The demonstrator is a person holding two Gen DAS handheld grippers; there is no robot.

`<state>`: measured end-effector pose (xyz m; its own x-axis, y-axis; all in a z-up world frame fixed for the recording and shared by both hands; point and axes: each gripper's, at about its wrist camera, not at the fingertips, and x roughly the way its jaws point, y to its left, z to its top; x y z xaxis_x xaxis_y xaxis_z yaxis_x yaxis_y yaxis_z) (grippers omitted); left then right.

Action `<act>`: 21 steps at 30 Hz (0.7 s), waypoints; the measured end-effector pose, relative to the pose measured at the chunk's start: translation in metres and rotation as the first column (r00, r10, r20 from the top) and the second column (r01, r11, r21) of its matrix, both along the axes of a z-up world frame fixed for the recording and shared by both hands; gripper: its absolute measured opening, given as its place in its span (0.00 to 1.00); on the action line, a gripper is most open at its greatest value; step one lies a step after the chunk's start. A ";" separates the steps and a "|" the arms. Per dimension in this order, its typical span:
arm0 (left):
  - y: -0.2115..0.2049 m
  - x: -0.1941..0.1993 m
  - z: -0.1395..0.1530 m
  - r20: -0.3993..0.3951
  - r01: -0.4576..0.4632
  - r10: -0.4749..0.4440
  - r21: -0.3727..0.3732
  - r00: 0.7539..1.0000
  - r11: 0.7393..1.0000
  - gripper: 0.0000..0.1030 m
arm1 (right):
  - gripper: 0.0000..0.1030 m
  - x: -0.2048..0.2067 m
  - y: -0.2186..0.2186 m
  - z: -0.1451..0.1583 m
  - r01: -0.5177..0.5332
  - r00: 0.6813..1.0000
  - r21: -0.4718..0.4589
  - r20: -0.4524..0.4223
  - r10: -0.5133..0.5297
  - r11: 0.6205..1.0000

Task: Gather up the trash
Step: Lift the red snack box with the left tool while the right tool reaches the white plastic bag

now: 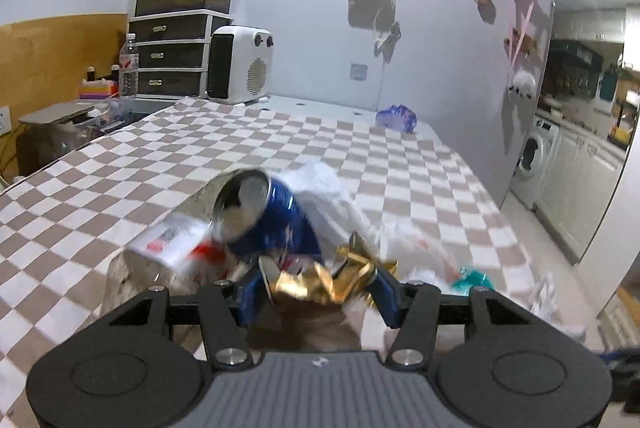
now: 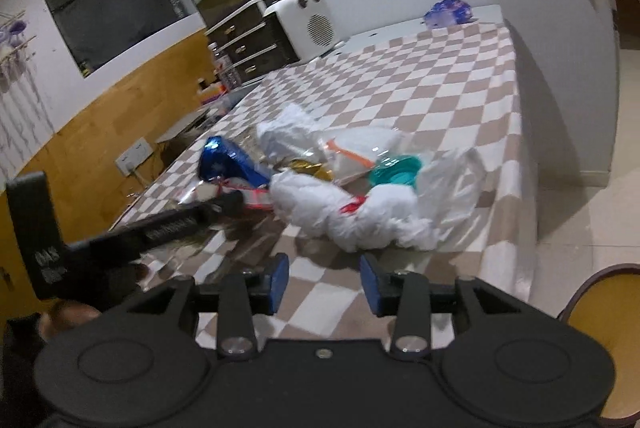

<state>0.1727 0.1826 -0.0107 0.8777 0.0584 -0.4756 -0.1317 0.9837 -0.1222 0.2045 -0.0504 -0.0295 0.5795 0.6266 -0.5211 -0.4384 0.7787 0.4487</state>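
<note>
Left wrist view shows the left tongs clamped on light, crinkly gold foil beside the dented blue can on the checkered surface, while the right tongs stand apart, empty

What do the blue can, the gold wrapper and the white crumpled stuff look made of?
Blue can: thin metal, probably aluminium; glossy print, bare silver rim, dented body.
Gold wrapper: metallic foil or foil-coated film; sharp creases, mirror glints.
White crumpled stuff: looks like tissue or soft paper; matte, soft folds. Could be thin plastic, since blur leaves it open.
</note>
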 end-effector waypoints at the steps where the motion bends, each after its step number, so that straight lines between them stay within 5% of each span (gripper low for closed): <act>1: 0.000 0.005 0.002 -0.001 0.004 -0.004 -0.009 1.000 1.000 0.55 | 0.36 0.002 0.000 -0.001 0.003 1.000 -0.004 -0.002 -0.003 1.000; 10: -0.018 0.048 -0.007 -0.067 0.042 -0.038 0.061 0.997 0.997 0.54 | 0.27 0.031 -0.002 -0.018 0.051 0.997 -0.015 -0.051 -0.051 0.999; 21: -0.057 -0.008 -0.017 -0.073 0.226 -0.218 0.121 0.973 0.967 0.54 | 0.26 0.061 -0.018 -0.025 0.109 0.992 -0.013 -0.061 -0.109 0.994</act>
<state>0.1644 0.1252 -0.0278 0.8464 -0.0709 -0.5278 0.0884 0.9961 0.0081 0.2657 -0.0680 -0.0544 0.6108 0.5563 -0.5634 -0.3223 0.8247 0.4648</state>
